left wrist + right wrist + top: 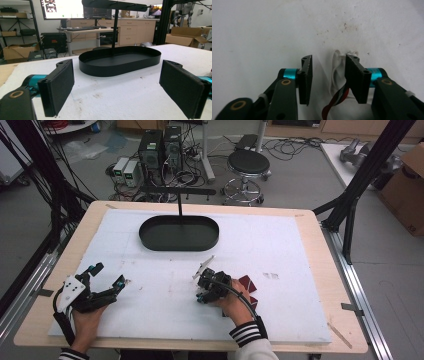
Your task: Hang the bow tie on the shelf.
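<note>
**Right gripper closing in on a small white piece**

The right gripper is pointing down at the white foam mat, jaws partly open, with a thin white item and red-and-black cords lying between them, not yet pinched. It is looking light, floppy and easy to crush; gripping its white body seems safest. The left gripper is resting wide open, holding nothing. I am counting one black oval tray, one white item, two grippers.

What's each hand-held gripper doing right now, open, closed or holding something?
Left hand-held gripper: open, nothing between its jaws.
Right hand-held gripper: partly closed around a white packet; grip cannot be told.
</note>
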`<state>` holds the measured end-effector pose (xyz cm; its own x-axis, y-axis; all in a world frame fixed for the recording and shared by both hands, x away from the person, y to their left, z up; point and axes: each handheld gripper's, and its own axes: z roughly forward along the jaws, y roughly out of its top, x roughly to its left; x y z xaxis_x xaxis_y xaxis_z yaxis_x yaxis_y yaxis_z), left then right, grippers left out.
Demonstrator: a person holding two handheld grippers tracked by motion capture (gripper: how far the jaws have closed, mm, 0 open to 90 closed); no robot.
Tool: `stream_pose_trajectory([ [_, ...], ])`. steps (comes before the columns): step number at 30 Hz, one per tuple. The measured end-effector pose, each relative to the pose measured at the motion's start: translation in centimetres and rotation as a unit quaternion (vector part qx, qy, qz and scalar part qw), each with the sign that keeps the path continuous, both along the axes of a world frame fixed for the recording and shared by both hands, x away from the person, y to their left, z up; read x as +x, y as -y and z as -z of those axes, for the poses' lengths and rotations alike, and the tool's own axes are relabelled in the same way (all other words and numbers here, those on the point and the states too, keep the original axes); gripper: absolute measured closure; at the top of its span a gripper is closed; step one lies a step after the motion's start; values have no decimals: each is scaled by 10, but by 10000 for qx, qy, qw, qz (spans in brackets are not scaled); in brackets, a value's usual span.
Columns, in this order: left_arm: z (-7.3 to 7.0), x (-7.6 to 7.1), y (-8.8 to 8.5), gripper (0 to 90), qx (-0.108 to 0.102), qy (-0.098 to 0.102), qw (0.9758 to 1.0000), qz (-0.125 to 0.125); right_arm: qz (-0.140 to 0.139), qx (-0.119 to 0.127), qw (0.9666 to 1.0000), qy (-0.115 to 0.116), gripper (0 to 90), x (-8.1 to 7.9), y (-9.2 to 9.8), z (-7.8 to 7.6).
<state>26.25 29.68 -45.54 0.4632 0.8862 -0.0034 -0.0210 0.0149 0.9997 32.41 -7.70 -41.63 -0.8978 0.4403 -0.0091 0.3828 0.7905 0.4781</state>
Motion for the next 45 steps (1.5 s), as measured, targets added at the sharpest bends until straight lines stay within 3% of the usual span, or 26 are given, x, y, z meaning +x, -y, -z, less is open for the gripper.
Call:
stream_pose_trajectory([
  [15,0,0,0,129,7,-1,10000,0,-49,-218,9997,-76,772,3,-3,1],
  [23,0,0,0,129,-3,5,10000,0,14,-82,9997,-231,863,4,-2,0],
  [30,0,0,0,129,1,2,10000,2,130,348,9992,-113,869,4,2,-10],
  [36,0,0,0,129,7,0,10000,-1,280,879,9957,88,870,3,10,-23],
  [37,0,0,0,129,7,-1,10000,0,360,1067,9935,176,870,2,12,-27],
  [38,0,0,0,129,6,0,10000,-1,360,1067,9935,176,870,2,12,-27],
  [42,0,0,0,129,6,-1,10000,-1,417,1402,9884,405,871,1,18,-37],
  [45,0,0,0,129,7,-4,10000,0,526,1682,9827,568,872,0,21,-46],
])
